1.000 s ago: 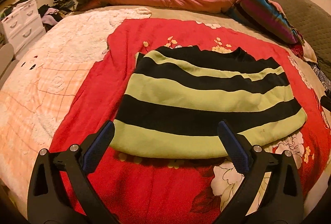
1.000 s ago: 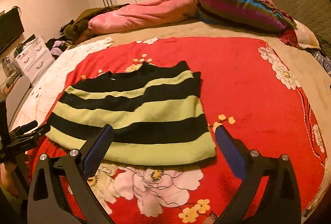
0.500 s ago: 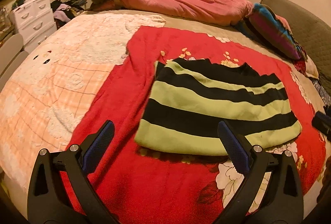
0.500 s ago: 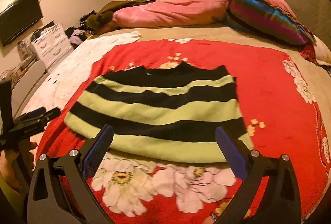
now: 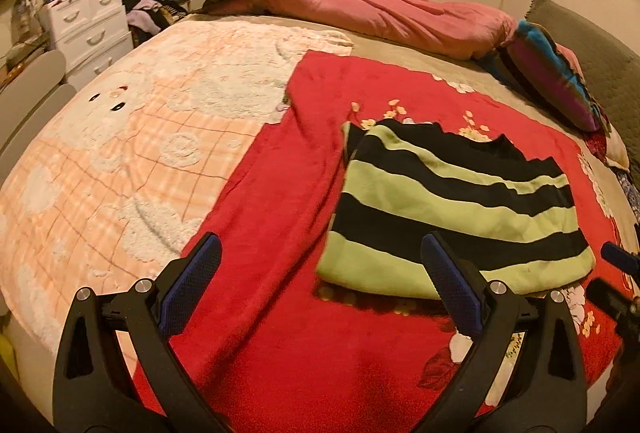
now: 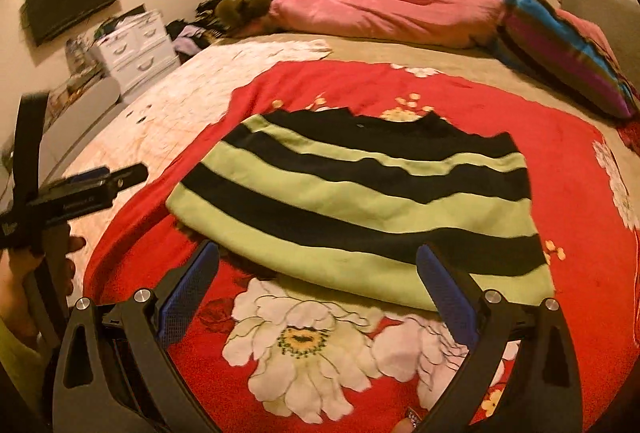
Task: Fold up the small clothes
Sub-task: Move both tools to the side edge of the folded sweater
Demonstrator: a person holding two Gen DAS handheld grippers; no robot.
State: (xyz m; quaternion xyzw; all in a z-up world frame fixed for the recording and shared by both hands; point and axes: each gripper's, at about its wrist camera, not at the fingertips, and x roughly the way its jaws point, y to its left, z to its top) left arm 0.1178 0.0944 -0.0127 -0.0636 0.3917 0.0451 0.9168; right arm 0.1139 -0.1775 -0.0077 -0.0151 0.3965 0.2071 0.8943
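While the folded sweater (image 5: 452, 209) lies on the red blanket (image 5: 280, 201), your left gripper (image 5: 320, 285) and right gripper (image 6: 316, 293) hover wide, empty.

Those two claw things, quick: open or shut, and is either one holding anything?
Left gripper: open, holding nothing.
Right gripper: open, holding nothing; the striped sweater lies on the bed.

One striped sweater (image 5: 452, 209) folded ahead of the jaws, one red floral blanket (image 5: 280, 313) under it, one pink quilt (image 5: 384, 13), one striped pillow (image 5: 552, 81), two grippers, left gripper (image 5: 320, 293), right gripper (image 6: 316, 297).
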